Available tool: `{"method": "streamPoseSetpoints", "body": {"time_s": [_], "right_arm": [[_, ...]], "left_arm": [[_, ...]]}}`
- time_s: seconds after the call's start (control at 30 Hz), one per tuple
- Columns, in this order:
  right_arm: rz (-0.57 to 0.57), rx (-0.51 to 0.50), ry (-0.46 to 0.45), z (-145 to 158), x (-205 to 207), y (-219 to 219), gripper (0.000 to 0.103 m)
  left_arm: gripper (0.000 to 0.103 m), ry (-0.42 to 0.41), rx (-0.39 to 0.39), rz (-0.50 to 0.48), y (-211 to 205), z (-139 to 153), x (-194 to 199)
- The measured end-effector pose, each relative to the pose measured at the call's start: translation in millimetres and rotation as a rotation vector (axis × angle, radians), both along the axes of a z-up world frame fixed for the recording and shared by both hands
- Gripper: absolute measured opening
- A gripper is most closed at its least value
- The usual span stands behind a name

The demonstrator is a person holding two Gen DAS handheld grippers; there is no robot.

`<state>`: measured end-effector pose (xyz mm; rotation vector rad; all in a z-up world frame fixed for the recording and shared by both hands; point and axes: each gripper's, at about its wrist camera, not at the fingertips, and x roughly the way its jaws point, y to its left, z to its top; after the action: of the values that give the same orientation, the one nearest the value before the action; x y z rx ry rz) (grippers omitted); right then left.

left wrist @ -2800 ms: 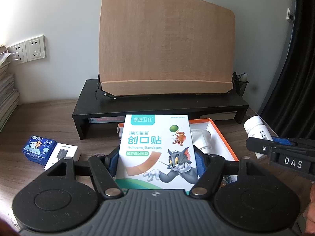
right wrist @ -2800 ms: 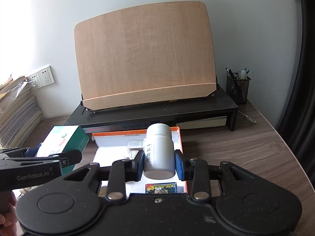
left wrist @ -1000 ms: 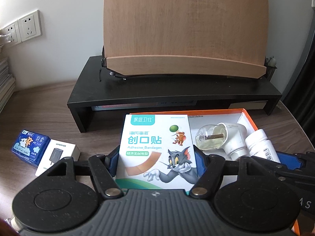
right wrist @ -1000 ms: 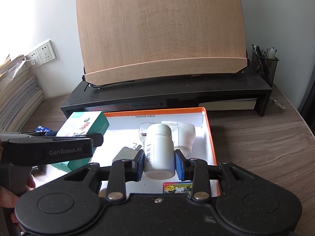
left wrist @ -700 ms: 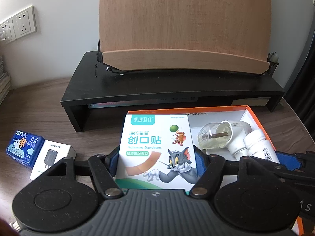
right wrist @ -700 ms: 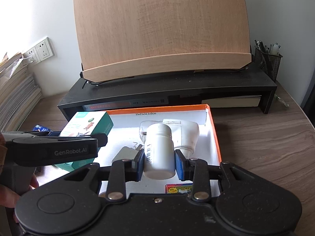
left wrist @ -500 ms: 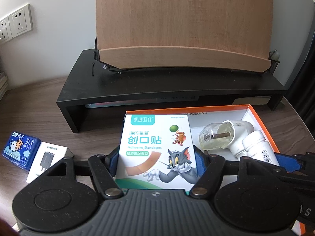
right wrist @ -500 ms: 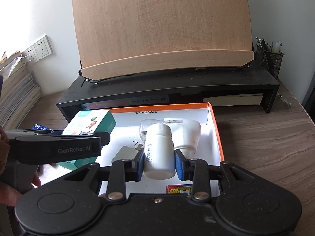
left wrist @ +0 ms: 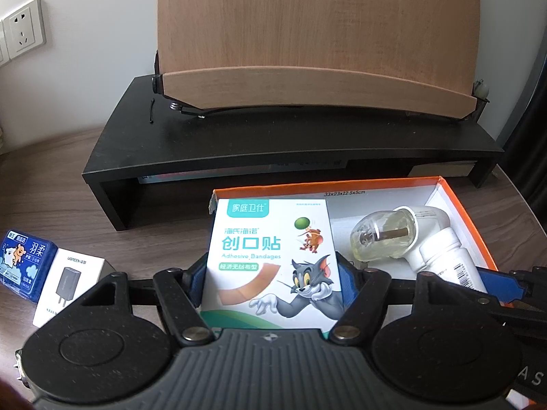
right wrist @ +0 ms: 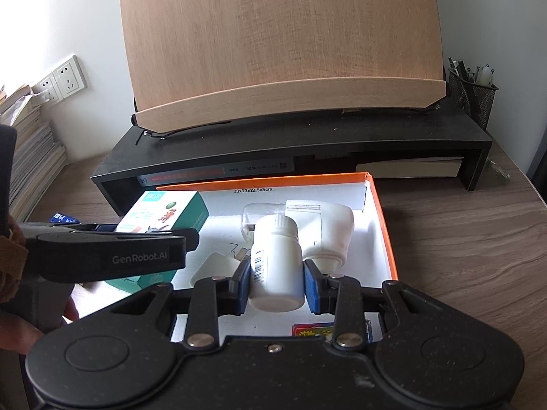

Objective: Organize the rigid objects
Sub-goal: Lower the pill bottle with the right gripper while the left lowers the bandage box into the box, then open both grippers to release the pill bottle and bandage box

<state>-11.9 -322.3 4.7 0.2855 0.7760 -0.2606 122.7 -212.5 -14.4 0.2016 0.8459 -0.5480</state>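
My left gripper [left wrist: 273,273] is shut on a white-and-teal adhesive bandage box [left wrist: 270,259], held over the left part of the orange-rimmed white box [left wrist: 458,201]. In the right wrist view the bandage box [right wrist: 164,215] shows at the left, behind the left gripper's black finger. My right gripper [right wrist: 277,280] is shut on a white pill bottle [right wrist: 277,259], held above the orange box [right wrist: 383,225]. A white plug-in vaporizer [left wrist: 403,235] with a clear liquid bottle lies inside the box, seen as the vaporizer [right wrist: 324,229] past the pill bottle.
A black monitor riser [left wrist: 273,143] carries a tilted wooden board [left wrist: 314,41] just behind the box. A blue tissue pack [left wrist: 24,263] and a white charger box [left wrist: 68,283] lie on the desk at left. A mesh pen holder [right wrist: 473,95] stands at the right, stacked papers at far left.
Both grippers came forward and lower over the orange box with their loads still held. The tissue pack and charger box slid toward the left edge of the left wrist view.
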Motion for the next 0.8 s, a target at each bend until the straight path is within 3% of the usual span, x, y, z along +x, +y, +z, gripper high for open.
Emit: {"method": "streamPoseSetpoints", "body": {"time_s": [0.6, 0.67, 0.8], "right_arm": [[-0.019, 0.009, -0.038, 7.0, -6.8, -2.2, 0.041], [-0.028, 0.008, -0.051, 10.6, -10.4, -3.7, 0.041], [-0.038, -0.002, -0.069, 17.4, -16.9, -4.2, 0.041]], "left_arm": [[0.072, 0.026, -0.009, -0.036, -11.1, -9.0, 8.1], [0.077, 0.025, -0.016, -0.035, -10.1, -8.1, 8.1], [0.079, 0.011, -0.026, -0.035, -6.3, -2.1, 5.3]]}}
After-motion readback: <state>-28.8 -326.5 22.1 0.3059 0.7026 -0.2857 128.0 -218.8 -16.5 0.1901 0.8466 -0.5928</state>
